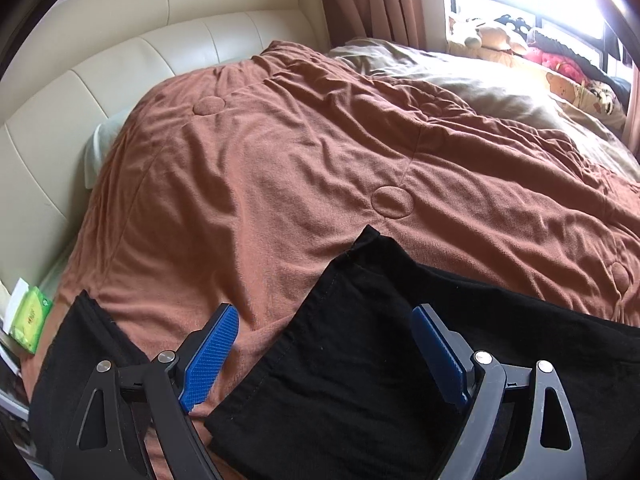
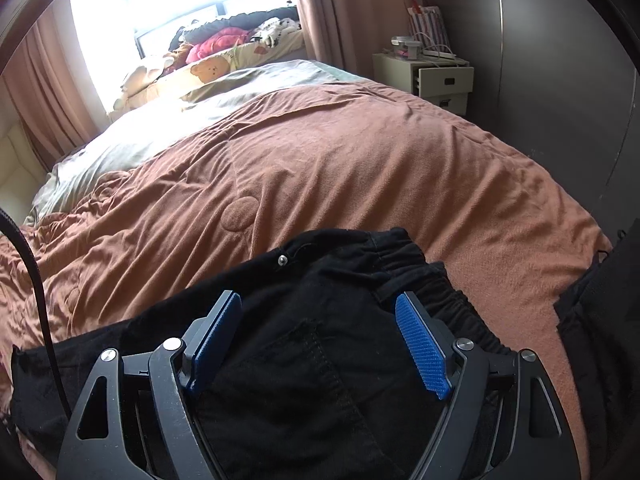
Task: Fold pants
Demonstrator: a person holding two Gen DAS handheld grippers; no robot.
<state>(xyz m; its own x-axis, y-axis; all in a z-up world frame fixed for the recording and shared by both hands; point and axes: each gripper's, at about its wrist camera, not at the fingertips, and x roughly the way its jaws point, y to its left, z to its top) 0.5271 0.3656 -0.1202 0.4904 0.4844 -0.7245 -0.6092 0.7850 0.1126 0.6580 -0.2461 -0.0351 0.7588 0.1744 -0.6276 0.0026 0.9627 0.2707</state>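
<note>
A: Black pants (image 1: pixel 360 360) lie flat on the brown quilt (image 1: pixel 280 160) at the near edge of the bed. In the left wrist view one leg's hem end sits between the spread jaws of the left gripper (image 1: pixel 324 344). The other leg (image 1: pixel 84 360) lies apart at the near left, with bare quilt between them.

B: That left gripper is wide open; neither blue pad (image 1: pixel 208 356) pinches any cloth.

A: On the other side, the right gripper (image 2: pixel 320 340) hangs over the waist end, jaws wide apart too, holding nothing.

B: The elastic waistband (image 2: pixel 416 276) bunches at the right, just past the right blue pad (image 2: pixel 424 352). A small metal snap (image 2: pixel 282 259) shows at the far edge of the pants, and a back pocket (image 2: pixel 292 356) lies between the fingers.

A: Farther off, a cream headboard (image 1: pixel 120 60) at the far left, a white nightstand (image 2: pixel 432 76) at the far right, and stuffed toys (image 1: pixel 492 36) by the window.
</note>
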